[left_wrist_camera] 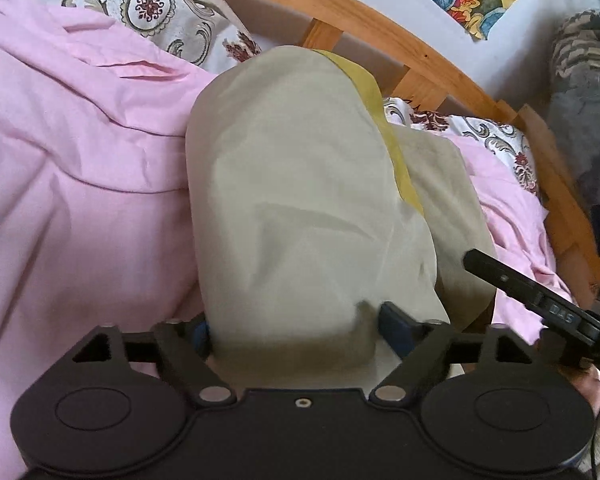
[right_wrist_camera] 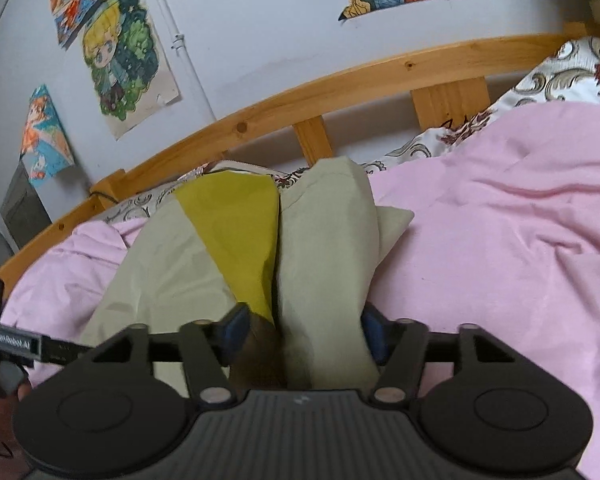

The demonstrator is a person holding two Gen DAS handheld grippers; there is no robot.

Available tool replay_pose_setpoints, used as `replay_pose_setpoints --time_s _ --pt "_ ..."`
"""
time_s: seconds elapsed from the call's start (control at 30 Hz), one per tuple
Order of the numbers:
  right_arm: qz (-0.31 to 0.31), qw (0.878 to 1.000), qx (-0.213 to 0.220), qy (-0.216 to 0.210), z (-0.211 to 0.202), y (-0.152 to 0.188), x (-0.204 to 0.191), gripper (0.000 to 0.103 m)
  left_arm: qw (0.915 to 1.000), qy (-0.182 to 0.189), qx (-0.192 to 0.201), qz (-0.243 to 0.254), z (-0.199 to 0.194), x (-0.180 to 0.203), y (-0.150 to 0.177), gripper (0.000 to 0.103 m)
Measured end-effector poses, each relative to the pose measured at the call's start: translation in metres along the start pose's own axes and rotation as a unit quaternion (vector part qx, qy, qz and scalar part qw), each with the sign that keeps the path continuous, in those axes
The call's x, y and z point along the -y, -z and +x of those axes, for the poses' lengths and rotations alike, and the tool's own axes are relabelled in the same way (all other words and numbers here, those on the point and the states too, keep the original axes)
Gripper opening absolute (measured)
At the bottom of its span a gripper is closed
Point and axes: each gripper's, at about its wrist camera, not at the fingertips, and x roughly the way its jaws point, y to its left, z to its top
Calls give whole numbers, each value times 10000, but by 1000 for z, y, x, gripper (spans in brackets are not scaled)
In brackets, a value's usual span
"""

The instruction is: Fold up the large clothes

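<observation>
A large beige garment [left_wrist_camera: 300,208] with a yellow panel [left_wrist_camera: 384,128] lies lengthwise on a pink bedsheet [left_wrist_camera: 80,180]. My left gripper [left_wrist_camera: 296,328] is shut on the garment's near edge, cloth bunched between its blue-padded fingers. In the right wrist view the same garment [right_wrist_camera: 324,248] and its yellow panel [right_wrist_camera: 236,240] run away from me. My right gripper [right_wrist_camera: 304,336] is shut on the garment's near end. The right gripper's finger also shows in the left wrist view [left_wrist_camera: 532,292], at the garment's right side.
A wooden bed rail [right_wrist_camera: 340,80] with slats runs behind the bed, against a wall with cartoon posters [right_wrist_camera: 120,60]. A patterned white quilt [left_wrist_camera: 160,16] lies at the bed's far edge. A pile of dark clothes [left_wrist_camera: 580,80] sits at the far right.
</observation>
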Motion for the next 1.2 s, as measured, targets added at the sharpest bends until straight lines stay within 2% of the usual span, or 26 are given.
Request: replay_pose_setpoints --time_s 0.07,0.13,0.2,0.27,0.37,0.5,0.73,1.03,1.2 --pt "-34 10000 25 73 -7 3 -2 83 9999 -153 54 -49 0 5 4 92" --pt "-79 9998 48 163 -15 4 -3 88 9995 -289 105 -107 -2 10 9 98" --pt "-159 9995 63 256 -22 5 -6 91 9986 -470 192 -138 -6 16 14 98" --pt "-199 9992 104 327 -30 6 -9 99 9972 -640 326 -204 -13 23 20 100" --pt "-246 9985 270 413 -48 8 -16 102 9945 -796 612 -303 -29 36 30 102" --pt "-341 9971 517 433 -73 9 -28 103 9924 -809 922 -30 -53 57 41 102" --pt "-668 9908 1112 376 -126 9 -58 103 9832 -895 1544 392 -104 97 63 102" --pt "-879 9788 1806 413 -200 19 -93 103 9724 -986 2010 653 -166 128 93 102" --pt "-1009 9725 2039 500 -238 34 -112 103 9678 -1093 2142 738 -194 137 118 102"
